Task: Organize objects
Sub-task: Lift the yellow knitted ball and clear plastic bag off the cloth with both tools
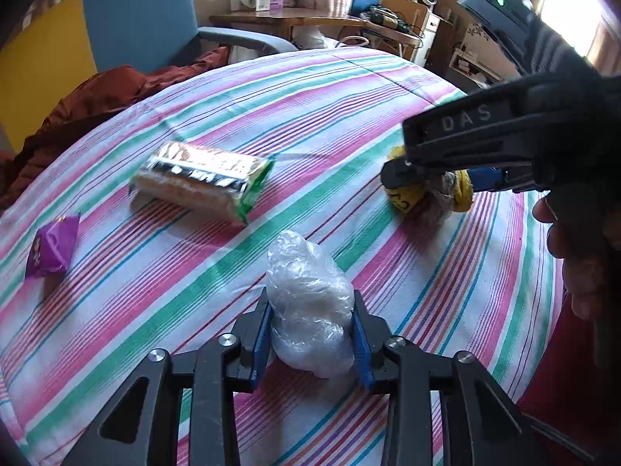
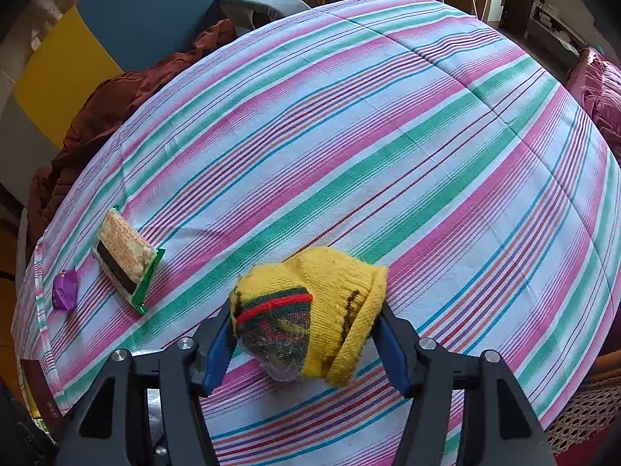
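Observation:
My left gripper is shut on a crumpled clear plastic bag just above the striped tablecloth. My right gripper is shut on a rolled yellow sock with red and green stripes; it also shows in the left wrist view, at the right. A green-edged biscuit packet lies at the table's left middle, also in the right wrist view. A small purple wrapper lies left of it, also in the right wrist view.
A rust-brown cloth is heaped on a blue chair at the table's far left edge. A wooden desk with boxes stands behind. A maroon cushion lies off the right edge.

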`<state>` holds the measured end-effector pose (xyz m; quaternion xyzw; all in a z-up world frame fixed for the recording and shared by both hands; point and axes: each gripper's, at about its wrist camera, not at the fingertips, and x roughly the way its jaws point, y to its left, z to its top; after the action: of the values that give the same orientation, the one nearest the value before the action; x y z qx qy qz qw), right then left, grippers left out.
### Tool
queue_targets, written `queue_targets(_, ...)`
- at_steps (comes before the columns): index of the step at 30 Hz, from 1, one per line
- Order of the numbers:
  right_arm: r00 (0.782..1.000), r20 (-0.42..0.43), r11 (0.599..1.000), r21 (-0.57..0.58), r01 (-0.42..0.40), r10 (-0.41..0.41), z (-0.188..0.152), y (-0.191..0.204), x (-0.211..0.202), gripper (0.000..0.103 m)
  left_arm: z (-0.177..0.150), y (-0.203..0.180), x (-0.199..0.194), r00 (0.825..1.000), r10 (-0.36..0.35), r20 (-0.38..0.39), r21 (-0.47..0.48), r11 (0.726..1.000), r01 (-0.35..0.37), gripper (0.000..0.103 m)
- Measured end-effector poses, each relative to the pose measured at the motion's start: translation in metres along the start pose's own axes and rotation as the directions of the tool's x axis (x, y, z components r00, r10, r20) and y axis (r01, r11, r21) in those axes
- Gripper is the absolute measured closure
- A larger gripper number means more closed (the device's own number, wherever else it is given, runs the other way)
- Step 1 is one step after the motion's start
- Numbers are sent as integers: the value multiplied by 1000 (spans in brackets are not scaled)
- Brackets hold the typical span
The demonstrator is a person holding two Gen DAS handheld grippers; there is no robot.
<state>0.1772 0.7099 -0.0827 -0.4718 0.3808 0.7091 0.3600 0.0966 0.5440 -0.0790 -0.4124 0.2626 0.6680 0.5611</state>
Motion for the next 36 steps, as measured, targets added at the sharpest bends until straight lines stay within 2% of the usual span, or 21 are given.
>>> queue_targets(6, 1000, -2, 1000, -17, 18, -18, 1, 2, 2, 37, -23, 21, -20, 999, 24, 32, -104, 994, -20, 70)
queue_targets(9, 1000, 0, 1000, -21, 18, -18, 2, 1, 2, 38, -39, 32, -32, 997, 73, 40, -135, 989, -67, 70)
queue_targets(13, 1000, 6, 999, -30, 12, -12, 3, 2, 1, 38, -65, 45, -48, 983, 173, 61, -185, 970, -159, 68)
queue_targets(17, 999, 9, 997, -59, -43, 43, 2, 4, -2, 40, -85, 61, -60, 970, 232, 76, -256, 944, -206, 68)
queue_targets(23, 991, 17, 980, -148, -131, 135, 0, 36, -14, 41, -100, 68, -67, 961, 261, 90, -278, 933, -228, 67)
queue_targets(27, 992, 15, 981, -152, -118, 122, -13, 26, -19, 41, -102, 67, -66, 961, 256, 101, -273, 936, -221, 67)
queue_targets(36, 994, 18, 986, -134, -100, 103, -2, 28, -6, 41, -102, 69, -66, 963, 250, 99, -274, 937, -215, 67)
